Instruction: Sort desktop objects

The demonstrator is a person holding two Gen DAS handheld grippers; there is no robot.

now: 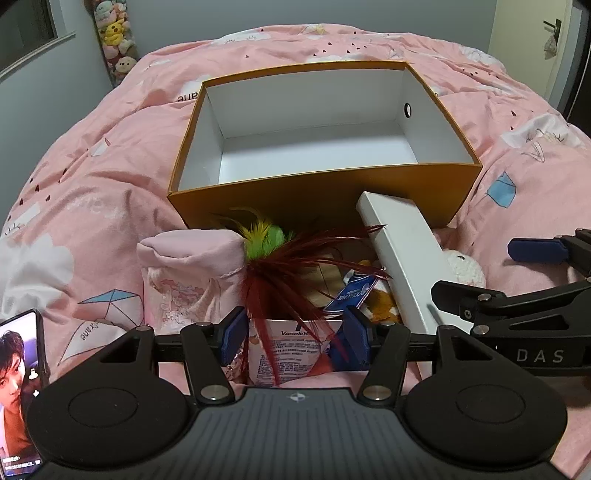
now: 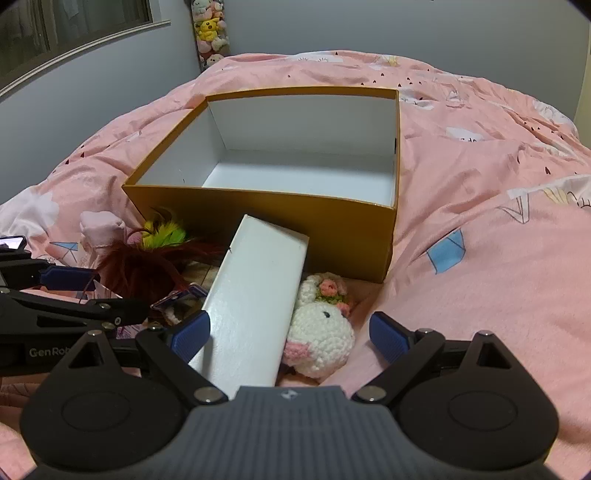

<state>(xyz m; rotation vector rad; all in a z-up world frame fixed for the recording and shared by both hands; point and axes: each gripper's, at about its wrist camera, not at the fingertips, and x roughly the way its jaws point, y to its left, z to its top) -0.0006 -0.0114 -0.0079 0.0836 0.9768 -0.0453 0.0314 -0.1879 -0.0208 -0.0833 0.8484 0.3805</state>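
An open orange box (image 1: pixel 325 195) with a white empty inside stands on the pink bed; it also shows in the right wrist view (image 2: pixel 266 218). In front of it lies a pile: a white Vaseline packet (image 1: pixel 291 350), a red and green feather toy (image 1: pixel 273 266), a pink pouch (image 1: pixel 188 273), a long white box (image 2: pixel 255 306) and a white crochet bunny (image 2: pixel 321 336). My left gripper (image 1: pixel 295 339) has its blue pads on both sides of the Vaseline packet. My right gripper (image 2: pixel 290 336) is open around the white box's end and the bunny.
A phone (image 1: pixel 18 387) with a lit screen lies at the left on the pink quilt (image 2: pixel 480 258). A strip of plush toys (image 2: pixel 208 29) hangs on the far wall. A window (image 2: pixel 74 26) is at the left.
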